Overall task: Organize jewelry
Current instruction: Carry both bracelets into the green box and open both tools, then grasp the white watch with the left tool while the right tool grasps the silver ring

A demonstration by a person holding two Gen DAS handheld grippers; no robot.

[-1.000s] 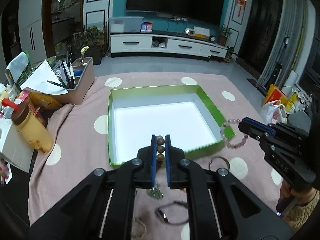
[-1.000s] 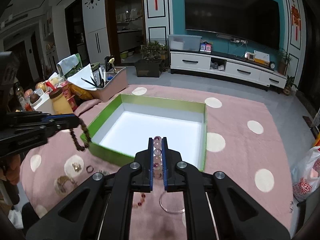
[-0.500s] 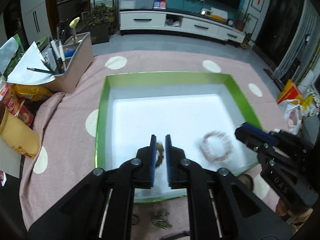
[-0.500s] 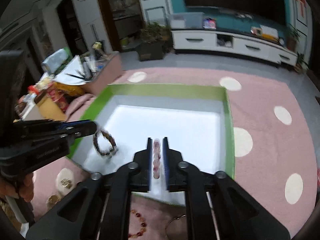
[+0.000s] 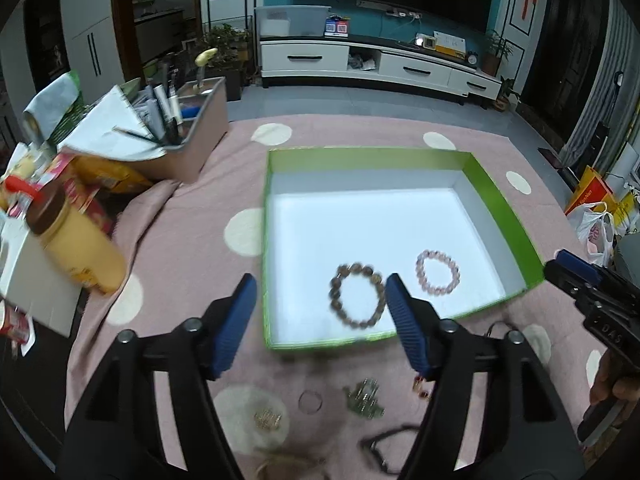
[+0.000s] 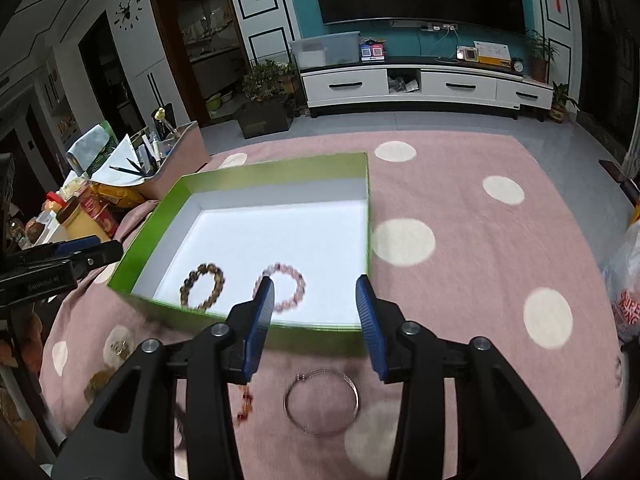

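A green box [image 5: 504, 204] [image 6: 256, 168] with a white floor lies on the pink dotted cloth. A brown bead bracelet [image 5: 357, 295] [image 6: 202, 286] and a pink bead bracelet [image 5: 437, 272] [image 6: 285, 287] lie inside it near the front wall. My left gripper [image 5: 318, 296] is open and empty above the box's front left corner. My right gripper [image 6: 316, 296] is open and empty above the box's front right part. Loose on the cloth in front of the box lie a silver bangle [image 6: 321, 404], a small ring [image 5: 310, 401], a green-grey charm [image 5: 364, 398] and a red bead string [image 6: 245, 402].
A yellow jar [image 5: 74, 240] with a brown lid, snack packs and a pink organiser with pens [image 5: 176, 136] stand at the left. Gold trinkets [image 5: 268, 419] and a dark cord [image 5: 384, 446] lie near the front edge. A plastic bag [image 6: 626, 292] is at the right.
Both grippers opened and let go of their bracelets, which now lie in the box. Both grippers drew back toward the front of the box.
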